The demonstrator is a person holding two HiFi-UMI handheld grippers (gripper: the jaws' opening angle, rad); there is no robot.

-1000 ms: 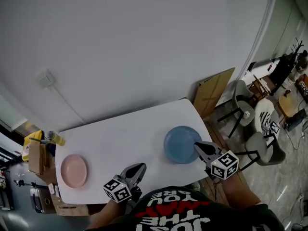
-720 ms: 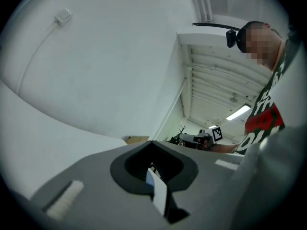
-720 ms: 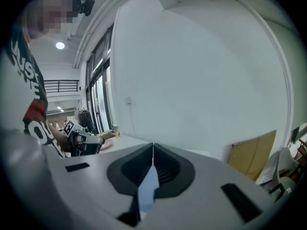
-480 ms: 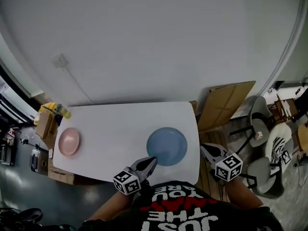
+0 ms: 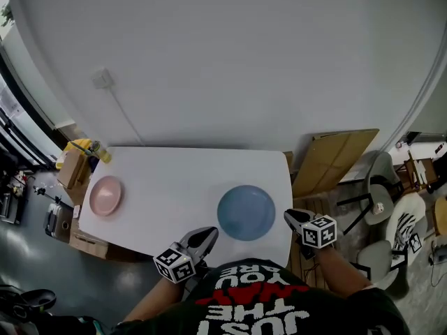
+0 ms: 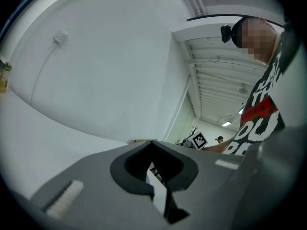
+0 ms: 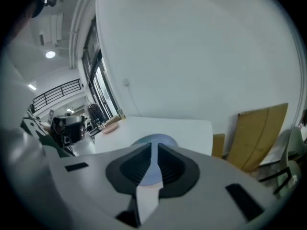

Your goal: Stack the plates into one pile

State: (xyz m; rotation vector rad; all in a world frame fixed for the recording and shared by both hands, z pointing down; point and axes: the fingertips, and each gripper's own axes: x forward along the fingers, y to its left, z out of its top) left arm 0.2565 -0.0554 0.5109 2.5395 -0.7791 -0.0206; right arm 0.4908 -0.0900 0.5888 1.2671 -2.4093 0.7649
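**Both claws closed and empty; two plates lie unstacked on the white tabletop (image 5: 174, 187).**

The left claw (image 5: 211, 231) is held at the near edge of the tabletop, with its jaws together, nothing between them, and its tip just short of the blue plate (image 5: 246, 212). The right claw (image 5: 287, 215) is held at the tabletop's right edge, near the blue plate's rim but apart from it, with its jaws likewise together and gripping nothing. The blue plate lies flat on the near right part of the tabletop. The pink plate (image 5: 106, 195) lies flat near the left end, well apart from the blue one. In the right gripper view the blue plate shows just beyond the jaw tips, with the pink plate farther off to the left.
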